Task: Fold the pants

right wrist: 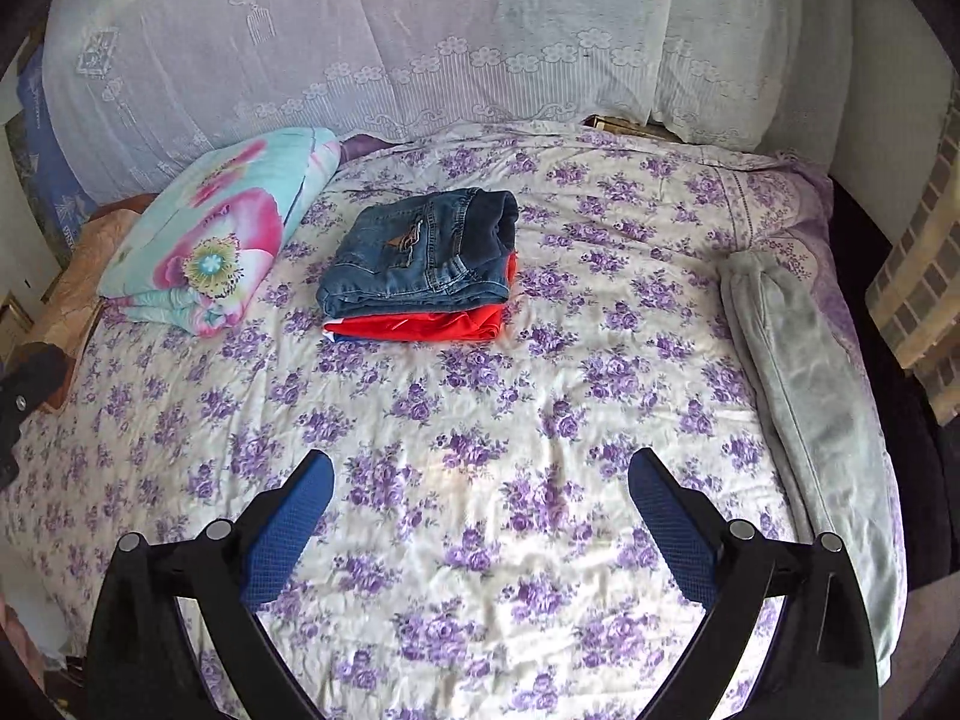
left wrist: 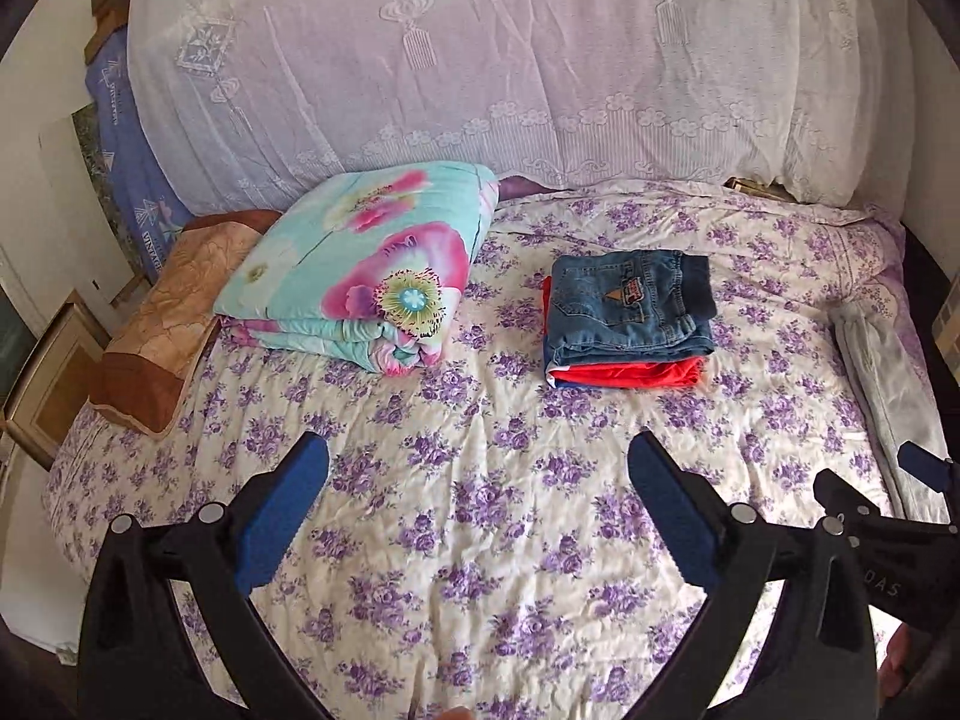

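Note:
Folded blue jeans [left wrist: 630, 306] lie on top of a folded red garment [left wrist: 624, 373] on the flowered bed sheet [left wrist: 480, 480]. The stack also shows in the right wrist view, jeans [right wrist: 420, 252] over red garment [right wrist: 420, 324]. My left gripper [left wrist: 480, 450] is open and empty, held above the sheet well in front of the stack. My right gripper [right wrist: 480, 462] is open and empty too, above the sheet in front of the stack. The right gripper's tip also shows in the left wrist view [left wrist: 918, 468] at the right edge.
A folded flowered quilt [left wrist: 366, 264] and a brown pillow [left wrist: 162, 318] lie at the left of the bed. A grey garment [right wrist: 810, 372] lies along the right edge. A white lace cover [left wrist: 480, 60] drapes a pile behind the bed.

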The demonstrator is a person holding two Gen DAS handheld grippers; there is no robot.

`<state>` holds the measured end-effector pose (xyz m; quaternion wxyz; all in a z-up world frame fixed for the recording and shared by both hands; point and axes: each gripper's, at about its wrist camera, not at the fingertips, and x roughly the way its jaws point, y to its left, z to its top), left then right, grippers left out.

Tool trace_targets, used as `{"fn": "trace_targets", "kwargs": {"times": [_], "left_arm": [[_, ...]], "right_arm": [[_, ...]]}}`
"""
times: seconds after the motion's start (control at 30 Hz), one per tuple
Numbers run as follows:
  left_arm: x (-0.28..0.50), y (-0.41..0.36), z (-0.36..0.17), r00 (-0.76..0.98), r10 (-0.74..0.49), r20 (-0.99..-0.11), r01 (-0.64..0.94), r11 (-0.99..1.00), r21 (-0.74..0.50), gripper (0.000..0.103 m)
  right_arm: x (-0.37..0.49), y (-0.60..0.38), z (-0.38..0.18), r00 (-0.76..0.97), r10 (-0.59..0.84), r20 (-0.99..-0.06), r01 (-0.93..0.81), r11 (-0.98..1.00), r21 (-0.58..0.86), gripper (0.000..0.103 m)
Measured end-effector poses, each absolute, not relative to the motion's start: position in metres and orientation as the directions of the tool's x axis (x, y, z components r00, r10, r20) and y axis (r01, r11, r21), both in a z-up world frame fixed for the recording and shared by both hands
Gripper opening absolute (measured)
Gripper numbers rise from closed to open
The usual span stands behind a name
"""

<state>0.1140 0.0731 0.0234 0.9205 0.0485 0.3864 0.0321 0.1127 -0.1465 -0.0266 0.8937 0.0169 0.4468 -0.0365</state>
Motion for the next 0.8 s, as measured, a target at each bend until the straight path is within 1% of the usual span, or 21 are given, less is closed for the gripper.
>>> {"fn": "trace_targets", "kwargs": {"times": [0.13,0.33,0.8], "left_arm": [[0.083,0.066,0.035,0.712,0.064,-0.699,0.012,0.995,0.104,0.098],[0.054,0.060,0.043,0.724,0.027,-0.689,0.049,0.995,0.091,0.098],[0.035,0.072,0.047,0.725,0.048,-0.688,0.013,0.996,0.084,0.098]], "right_arm": [[0.074,-0.153,-0.004,0.626,-0.051,-0.778,0.098,0.995,0.013,0.099],[0.038,-0.158,0.004,0.646,-0.050,-0.761,0.112,0.993,0.029,0.099],[0.019,-0.139,0.007,0.668,-0.009,-0.744,0.066,0.997,0.048,0.099]]}}
